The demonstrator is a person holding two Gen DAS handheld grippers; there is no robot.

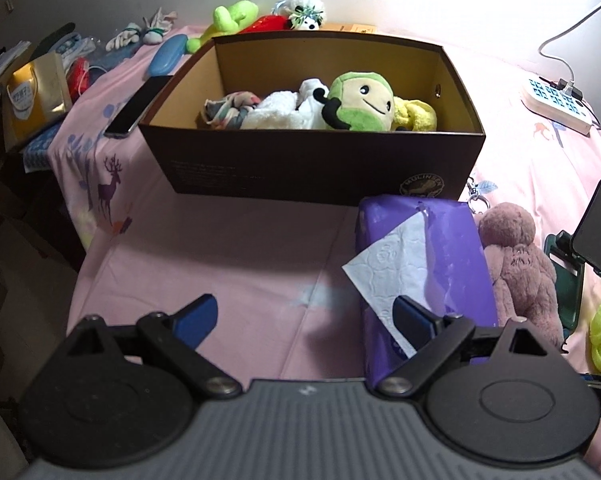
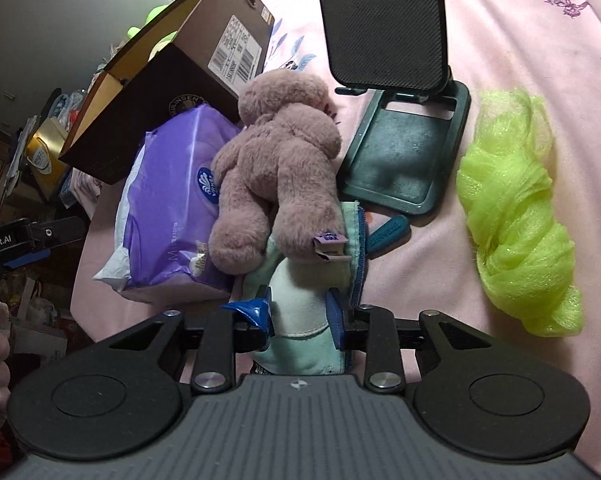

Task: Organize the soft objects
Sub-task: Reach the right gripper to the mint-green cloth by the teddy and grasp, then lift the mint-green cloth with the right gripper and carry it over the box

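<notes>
A brown cardboard box (image 1: 320, 168) stands on the pink bed and holds a green plush (image 1: 360, 104), white plush pieces and a patterned cloth. My left gripper (image 1: 304, 316) is open and empty over the bedsheet in front of the box. My right gripper (image 2: 300, 312) is shut on a mint green soft pouch (image 2: 304, 320) with a blue zipper edge. A mauve plush bear (image 2: 280, 176) lies on the pouch's far end, also visible in the left wrist view (image 1: 516, 264). A neon yellow mesh cloth (image 2: 516, 216) lies to the right.
A purple tissue pack (image 1: 424, 264) lies beside the bear, in front of the box. A dark green phone stand (image 2: 404, 120) sits behind the pouch. A power strip (image 1: 556, 104) lies far right. A phone (image 1: 140, 108), more plush toys (image 1: 268, 16) and clutter surround the box.
</notes>
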